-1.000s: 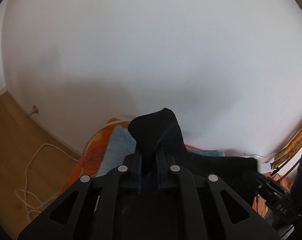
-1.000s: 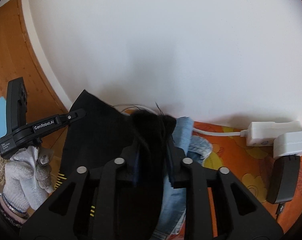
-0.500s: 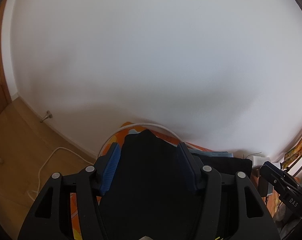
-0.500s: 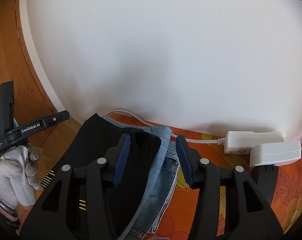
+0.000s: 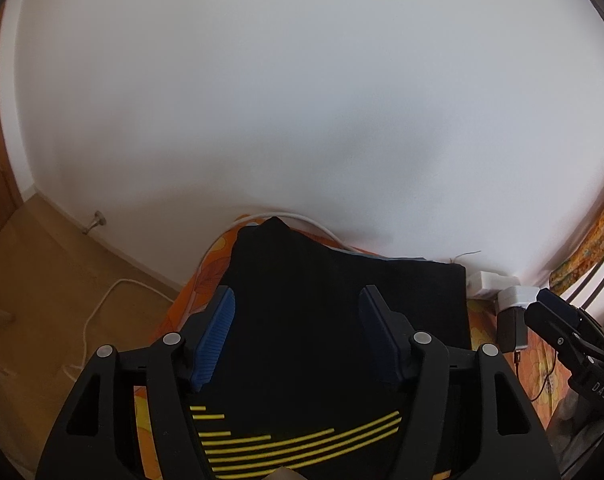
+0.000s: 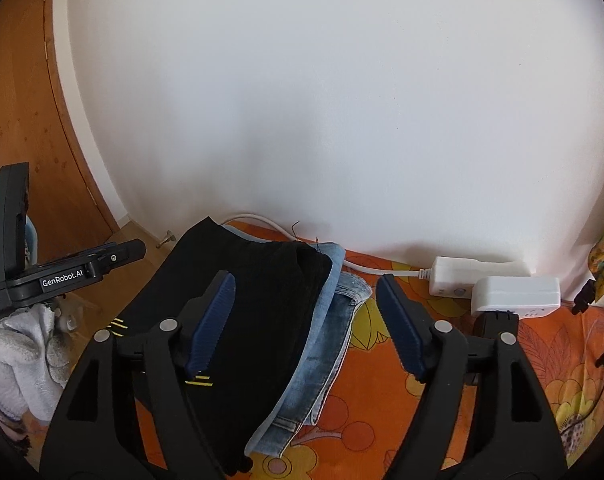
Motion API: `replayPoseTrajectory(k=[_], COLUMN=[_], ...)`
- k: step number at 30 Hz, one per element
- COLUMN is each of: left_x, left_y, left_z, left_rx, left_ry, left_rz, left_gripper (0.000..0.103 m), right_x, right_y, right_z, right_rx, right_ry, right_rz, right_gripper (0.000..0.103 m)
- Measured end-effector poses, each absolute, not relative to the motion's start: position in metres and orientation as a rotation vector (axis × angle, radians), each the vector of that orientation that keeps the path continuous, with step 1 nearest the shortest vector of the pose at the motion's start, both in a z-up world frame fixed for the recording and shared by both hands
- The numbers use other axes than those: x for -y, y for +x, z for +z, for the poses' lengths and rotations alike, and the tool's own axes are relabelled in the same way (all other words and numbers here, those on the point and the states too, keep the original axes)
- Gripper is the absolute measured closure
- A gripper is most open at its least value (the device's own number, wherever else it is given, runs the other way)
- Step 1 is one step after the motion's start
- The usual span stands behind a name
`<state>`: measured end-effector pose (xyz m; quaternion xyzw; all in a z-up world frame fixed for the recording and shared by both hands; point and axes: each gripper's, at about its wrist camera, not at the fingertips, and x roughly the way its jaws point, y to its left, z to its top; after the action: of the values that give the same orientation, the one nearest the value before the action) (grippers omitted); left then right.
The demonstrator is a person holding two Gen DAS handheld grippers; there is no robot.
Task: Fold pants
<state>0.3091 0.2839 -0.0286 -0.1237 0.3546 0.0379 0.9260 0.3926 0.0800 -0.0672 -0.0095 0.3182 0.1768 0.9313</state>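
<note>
The black pants with yellow stripes [image 5: 321, 304] lie folded on top of a stack of light blue jeans [image 6: 329, 336] on the orange flowered bedcover [image 6: 481, 420], near the white wall. My left gripper [image 5: 298, 316] is open and empty just above the black pants. My right gripper [image 6: 305, 300] is open and empty over the right edge of the stack. The black pants also show in the right wrist view [image 6: 258, 304]. The left gripper shows at the left of the right wrist view [image 6: 62, 272], held by a white-gloved hand.
A white power strip [image 6: 473, 276] with a white adapter [image 6: 513, 296] and a white cable [image 6: 262, 220] lies along the wall behind the stack. A black charger [image 5: 511, 332] sits to the right. The wooden floor [image 5: 42, 280] and door lie left of the bed.
Both grippers were shut on the black pants' corners one second ago. They have opened and let go, and the pants now lie flat on the jeans stack.
</note>
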Motion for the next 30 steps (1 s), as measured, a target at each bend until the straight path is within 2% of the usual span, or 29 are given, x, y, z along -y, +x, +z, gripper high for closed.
replayPoseTrajectory(k=[13, 18, 30], left_x=[-0.246, -0.227, -0.177], left_y=[0.230, 0.192, 0.102], left_z=[0.028, 0.048, 0.058], left_rx=[-0.663, -0.626, -0.609], left_ry=[-0.235, -0.241, -0.237], left_rz=[0.058, 0.058, 0.064], left_gripper=[0.034, 0.026, 0.023], right_x=[-0.070, -0.055, -0.011], right_y=[0.293, 0.260, 0.174], right_z=[0.003, 0.023, 0.032], right_rx=[-0.506, -0.486, -0.503], right_ry=[-0.084, -0.065, -0.073], right_rz=[0.368, 0.379, 0.418], right_gripper=[0.010, 0.010, 0.009])
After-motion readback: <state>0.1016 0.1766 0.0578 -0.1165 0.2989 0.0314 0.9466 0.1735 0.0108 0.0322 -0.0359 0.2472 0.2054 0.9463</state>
